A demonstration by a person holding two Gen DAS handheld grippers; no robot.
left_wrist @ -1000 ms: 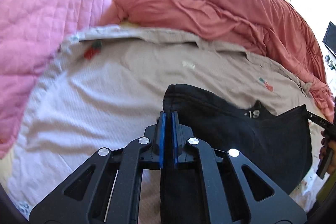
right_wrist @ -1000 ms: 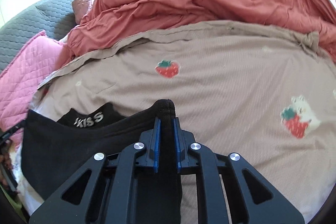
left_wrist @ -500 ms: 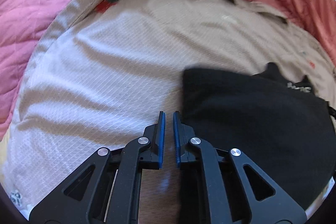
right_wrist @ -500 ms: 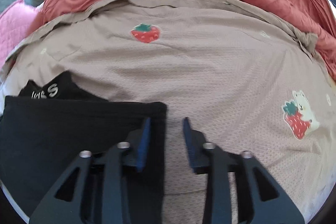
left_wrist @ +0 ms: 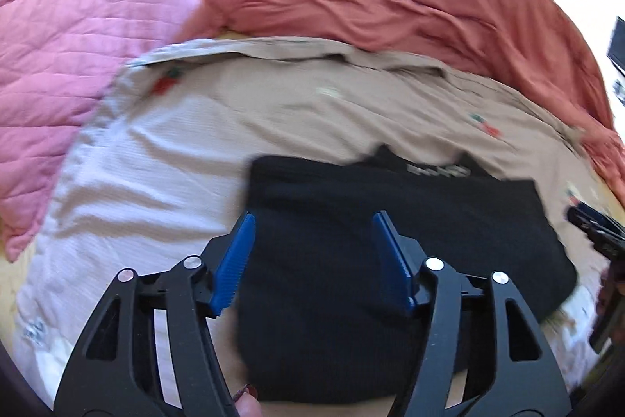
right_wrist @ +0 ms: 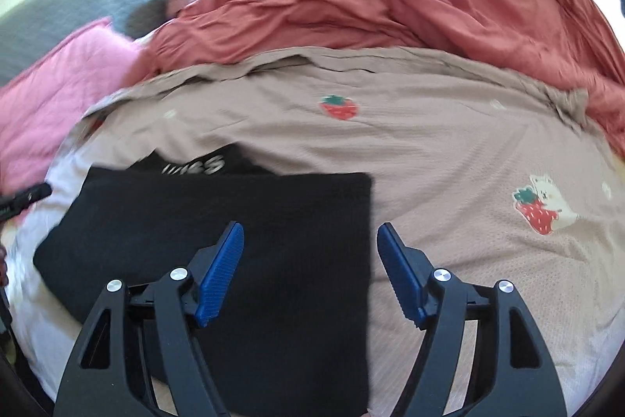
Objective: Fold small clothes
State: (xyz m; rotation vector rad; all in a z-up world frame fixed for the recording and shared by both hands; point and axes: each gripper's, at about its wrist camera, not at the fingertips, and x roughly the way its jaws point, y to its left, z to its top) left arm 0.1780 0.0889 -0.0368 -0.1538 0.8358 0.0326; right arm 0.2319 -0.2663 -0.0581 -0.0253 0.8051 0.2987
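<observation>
In the left wrist view one black garment [left_wrist: 390, 260] lies folded flat on the beige strawberry-print sheet [left_wrist: 273, 112], its left edge at about 9 o'clock from the left gripper [left_wrist: 312, 253], whose jaws are opening with nothing pinched, the cloth lying beneath them; open sheet spreads toward 10 o'clock up to one pink quilt [left_wrist: 78, 45] and one rust-red duvet [left_wrist: 410, 6] at 12.

In the right wrist view the same single garment [right_wrist: 218, 221] shows its straight right edge between the opening, empty jaws of the right gripper [right_wrist: 310, 256], with two strawberry prints [right_wrist: 339, 107] and bare sheet [right_wrist: 449, 143] from 12 to 3 o'clock.
</observation>
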